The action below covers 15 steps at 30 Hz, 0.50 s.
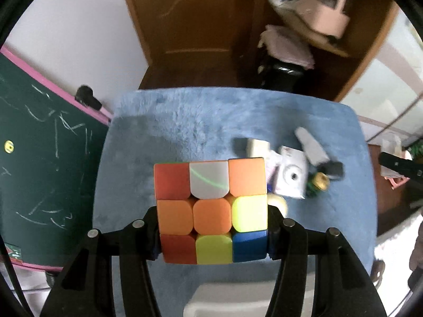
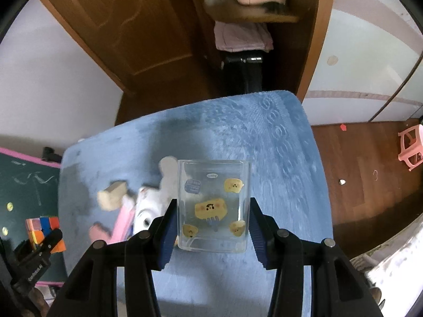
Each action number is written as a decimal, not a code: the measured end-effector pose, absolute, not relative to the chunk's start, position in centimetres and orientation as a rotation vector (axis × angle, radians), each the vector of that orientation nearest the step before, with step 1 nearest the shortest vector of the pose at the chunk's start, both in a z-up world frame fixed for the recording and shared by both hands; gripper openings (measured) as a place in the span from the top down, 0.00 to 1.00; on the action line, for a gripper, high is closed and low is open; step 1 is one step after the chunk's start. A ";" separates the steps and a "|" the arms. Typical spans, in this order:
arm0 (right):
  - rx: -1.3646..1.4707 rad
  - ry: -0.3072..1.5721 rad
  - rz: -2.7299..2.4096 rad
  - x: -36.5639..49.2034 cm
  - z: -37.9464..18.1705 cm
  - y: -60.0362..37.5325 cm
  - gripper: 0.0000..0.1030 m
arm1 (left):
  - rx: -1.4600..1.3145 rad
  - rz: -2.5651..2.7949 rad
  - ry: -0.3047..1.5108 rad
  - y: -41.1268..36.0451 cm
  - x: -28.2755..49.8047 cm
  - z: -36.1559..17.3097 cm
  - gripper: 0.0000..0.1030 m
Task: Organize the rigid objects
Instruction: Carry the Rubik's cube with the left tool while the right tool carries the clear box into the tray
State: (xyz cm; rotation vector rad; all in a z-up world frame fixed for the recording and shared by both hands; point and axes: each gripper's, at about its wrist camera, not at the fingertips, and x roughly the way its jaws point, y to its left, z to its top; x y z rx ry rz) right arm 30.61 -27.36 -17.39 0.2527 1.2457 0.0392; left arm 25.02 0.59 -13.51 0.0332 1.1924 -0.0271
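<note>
With the left tongs [image 1: 214, 235] clamped on a puzzle cube [image 1: 211, 211] and the right tongs [image 2: 212, 227] clamped on a clear box [image 2: 213, 206] with cheese stickers, both held above the blue surface [image 1: 171, 121], several small things [image 1: 289, 177] are left unsorted, and the box's label cannot be read.

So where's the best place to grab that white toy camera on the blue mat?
Judging by its pose, take the toy camera across its two flat long sides, coming from above. It lies lens-up on the blue mat, so the sides are exposed; small items crowd around it, so a straight descent looks safest.
</note>
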 end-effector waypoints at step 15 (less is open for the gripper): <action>0.223 1.071 0.111 13.6 -7.0 -23.3 0.52 | 0.074 -0.227 1.099 -0.2 12.2 -6.0 0.42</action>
